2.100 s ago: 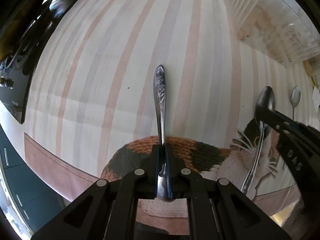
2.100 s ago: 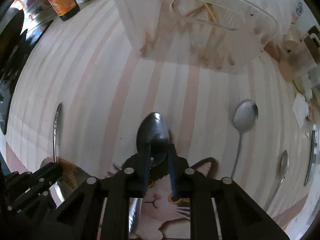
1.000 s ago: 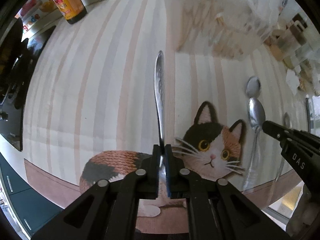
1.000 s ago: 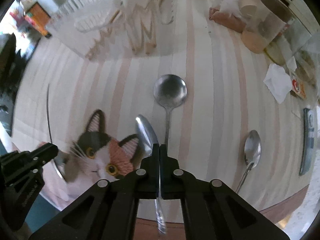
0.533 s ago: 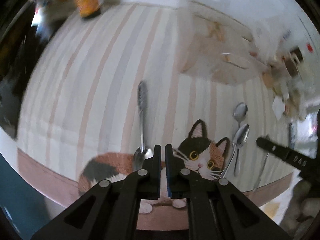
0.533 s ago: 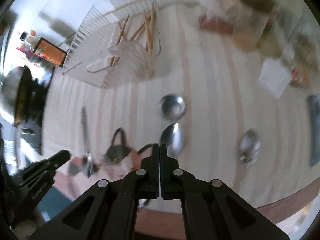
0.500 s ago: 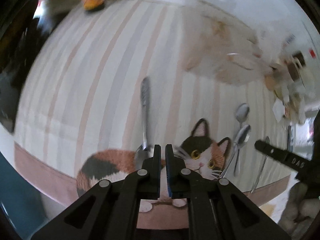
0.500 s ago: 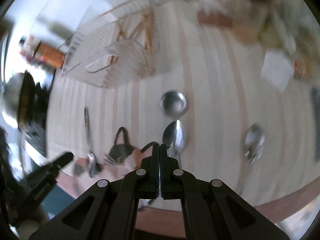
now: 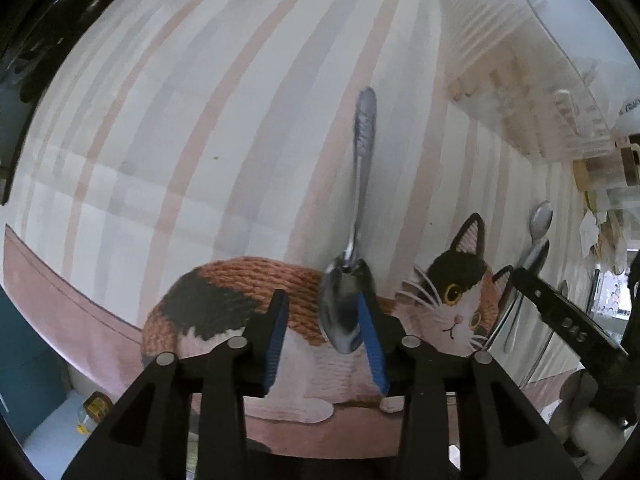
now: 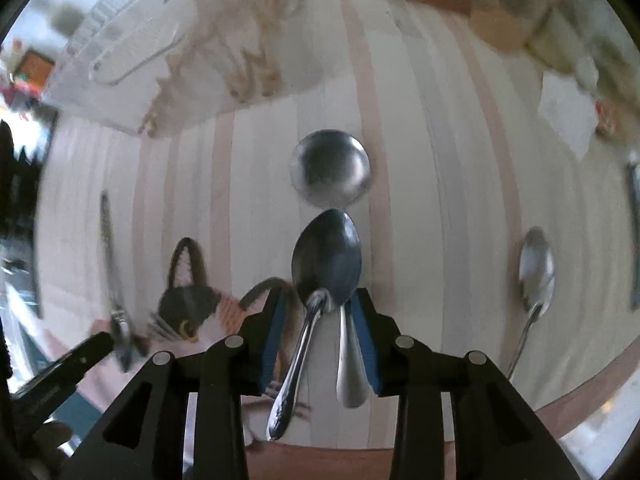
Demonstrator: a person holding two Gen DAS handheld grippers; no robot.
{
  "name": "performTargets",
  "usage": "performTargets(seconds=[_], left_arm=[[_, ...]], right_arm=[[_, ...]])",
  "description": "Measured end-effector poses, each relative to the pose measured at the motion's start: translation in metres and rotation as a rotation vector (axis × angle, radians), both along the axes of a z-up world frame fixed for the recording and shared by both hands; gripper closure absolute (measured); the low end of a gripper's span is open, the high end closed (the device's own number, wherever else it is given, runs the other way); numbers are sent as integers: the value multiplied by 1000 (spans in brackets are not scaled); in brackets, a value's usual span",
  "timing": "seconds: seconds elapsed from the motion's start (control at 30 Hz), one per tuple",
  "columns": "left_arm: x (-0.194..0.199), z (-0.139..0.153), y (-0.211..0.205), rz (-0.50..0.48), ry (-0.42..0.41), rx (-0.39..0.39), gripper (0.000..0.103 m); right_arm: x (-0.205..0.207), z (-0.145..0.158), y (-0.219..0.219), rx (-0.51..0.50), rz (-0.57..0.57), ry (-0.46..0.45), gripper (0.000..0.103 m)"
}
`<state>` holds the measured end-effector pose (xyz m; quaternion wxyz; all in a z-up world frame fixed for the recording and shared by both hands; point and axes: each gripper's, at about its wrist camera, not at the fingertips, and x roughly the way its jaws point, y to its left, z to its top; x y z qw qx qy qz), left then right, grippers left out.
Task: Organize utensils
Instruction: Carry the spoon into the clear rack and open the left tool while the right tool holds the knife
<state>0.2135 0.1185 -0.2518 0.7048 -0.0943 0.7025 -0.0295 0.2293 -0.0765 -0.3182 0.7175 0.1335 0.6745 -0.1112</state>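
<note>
**Spoons lie on the cat mat under two parted hand-held grippers**

A patterned-handle spoon (image 9: 362, 216) lies on the striped cat mat (image 9: 168, 128), its bowl between the just-opened jaws of the left hand-held gripper (image 9: 324, 330), unpressed. Two spoons (image 10: 326, 264) lie between the right hand-held gripper's (image 10: 316, 332) jaws, also just opened. A round spoon (image 10: 330, 168) lies just beyond.
</note>
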Motion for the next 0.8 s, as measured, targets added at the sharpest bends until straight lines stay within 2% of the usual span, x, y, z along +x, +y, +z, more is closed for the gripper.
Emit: performTargets(seconds=[0.1,0.2,0.3,0.37,0.43,0.63,0.8], left_arm=[[3,-5,-12,-35,7,4,59],[5,-9,-30,-98,0,53,49],[5,-12,-48,-160,-8,133,49],[4,-14,-58,-196,-27,179,51],[2,-13,-67,-229,-56,201,72],[3,-12,-78,-239,-49,195,72],[1,22,-66,-237,-96,185,72]], right_arm=[[5,-2,22,-127,74,-20,75],[4,-3,33,-140,116,-38,92],[1,-4,34,-125,127,-44,96],[-2,-3,35,-118,130,-48,98],[-5,-2,31,-100,121,-50,99],[-18,5,0,-36,62,-74,100],[-28,18,-21,6,15,-106,100]])
